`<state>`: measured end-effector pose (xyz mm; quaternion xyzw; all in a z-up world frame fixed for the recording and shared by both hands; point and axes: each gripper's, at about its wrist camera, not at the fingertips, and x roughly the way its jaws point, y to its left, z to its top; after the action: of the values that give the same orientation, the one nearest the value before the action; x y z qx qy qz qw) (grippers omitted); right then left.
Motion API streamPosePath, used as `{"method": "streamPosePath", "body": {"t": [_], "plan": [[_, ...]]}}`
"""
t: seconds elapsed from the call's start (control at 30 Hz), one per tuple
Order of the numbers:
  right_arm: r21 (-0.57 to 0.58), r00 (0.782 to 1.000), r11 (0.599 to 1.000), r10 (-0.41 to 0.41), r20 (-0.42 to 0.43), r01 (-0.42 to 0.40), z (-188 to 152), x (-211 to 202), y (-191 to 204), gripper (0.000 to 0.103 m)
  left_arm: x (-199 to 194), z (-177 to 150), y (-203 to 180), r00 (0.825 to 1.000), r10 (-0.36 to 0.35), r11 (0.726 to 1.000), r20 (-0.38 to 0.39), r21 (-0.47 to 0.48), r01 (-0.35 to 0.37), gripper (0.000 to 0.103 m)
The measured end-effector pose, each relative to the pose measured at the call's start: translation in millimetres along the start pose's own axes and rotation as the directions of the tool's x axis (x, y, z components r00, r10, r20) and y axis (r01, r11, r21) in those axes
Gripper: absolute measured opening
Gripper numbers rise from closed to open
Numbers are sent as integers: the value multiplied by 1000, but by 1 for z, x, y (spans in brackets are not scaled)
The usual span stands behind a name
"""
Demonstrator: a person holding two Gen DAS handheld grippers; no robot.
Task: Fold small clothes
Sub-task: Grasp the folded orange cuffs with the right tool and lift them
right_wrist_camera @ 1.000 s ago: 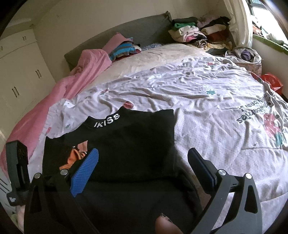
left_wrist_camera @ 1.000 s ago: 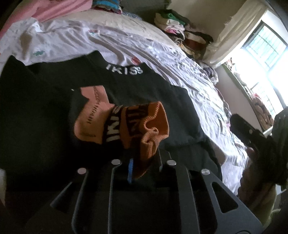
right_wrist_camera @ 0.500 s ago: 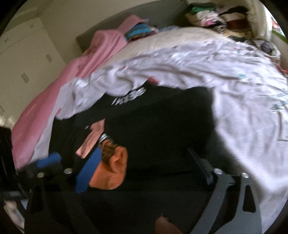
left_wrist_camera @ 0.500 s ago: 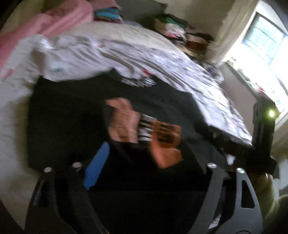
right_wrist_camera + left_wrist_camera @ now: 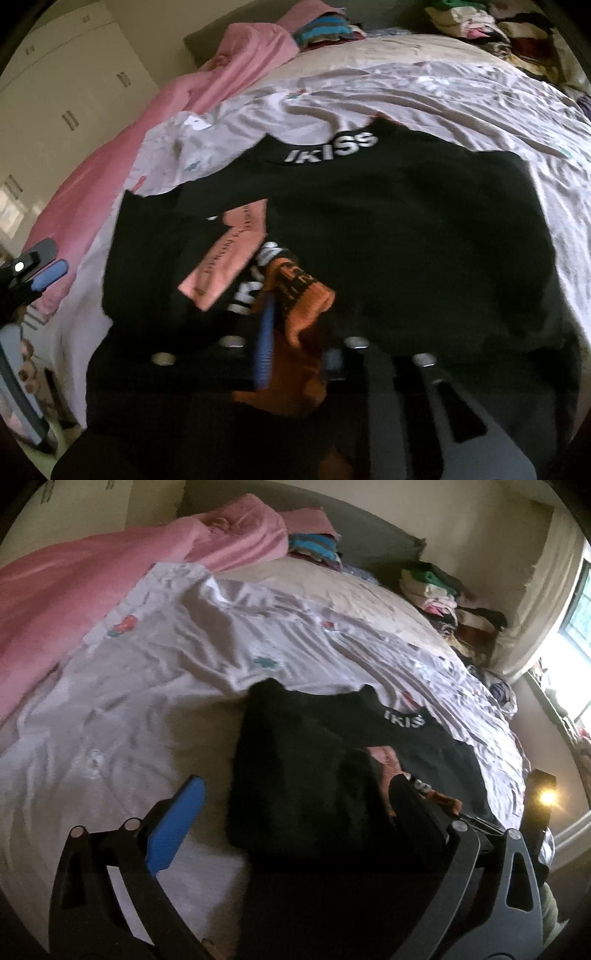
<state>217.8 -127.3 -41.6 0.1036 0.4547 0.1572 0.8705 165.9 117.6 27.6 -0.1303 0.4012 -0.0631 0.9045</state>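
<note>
A black garment (image 5: 406, 229) with white "IKISS" lettering at the collar lies spread on the bed; it also shows in the left wrist view (image 5: 314, 775). An orange cuff with black and white lettering (image 5: 295, 295) lies on its near part. My right gripper (image 5: 295, 354) is shut on this orange cuff. My left gripper (image 5: 291, 801) is open and empty, with the blue pad (image 5: 173, 827) over the sheet and the other finger over the garment's left part. The left gripper also shows at the left edge of the right wrist view (image 5: 33, 273).
A wrinkled white sheet (image 5: 147, 686) covers the bed. A pink blanket (image 5: 74, 590) lies along the left side. Piles of folded clothes (image 5: 443, 594) sit at the far right corner. White cupboards (image 5: 74, 92) stand on the left, a window (image 5: 576, 627) on the right.
My left gripper let go of the orange cuff, opened and swung left. My right gripper moved left onto the cuff and closed on it.
</note>
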Motion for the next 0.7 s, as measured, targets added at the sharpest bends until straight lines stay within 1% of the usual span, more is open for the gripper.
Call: {"method": "streamPosePath", "body": {"t": [0.07,0.2,0.37,0.4,0.53,0.63,0.7], "plan": [[-24,1000,1000,-7,10,8,2,-3,6,8,0,1,5,1000,9,1000,3,-6,-9,93],[-56,999,998,16,49,-13,15,-16,18,7,2,1,11,1000,29,999,-1,-15,-29,93],[-135,986,990,58,154,-37,46,-55,33,7,4,4,15,1000,31,999,-6,-30,-31,93],[-158,981,987,60,187,-30,53,-67,37,7,5,4,16,999,33,999,-5,-28,-33,93],[-199,962,980,56,267,-2,72,-98,37,7,6,7,13,1000,20,999,-5,-25,-20,93],[-207,952,978,27,304,38,77,-110,29,7,9,10,5,1000,19,1000,-4,-7,-19,93],[-195,950,979,1,311,63,77,-113,20,7,12,11,-1,1000,17,1000,-5,9,-17,93]]}}
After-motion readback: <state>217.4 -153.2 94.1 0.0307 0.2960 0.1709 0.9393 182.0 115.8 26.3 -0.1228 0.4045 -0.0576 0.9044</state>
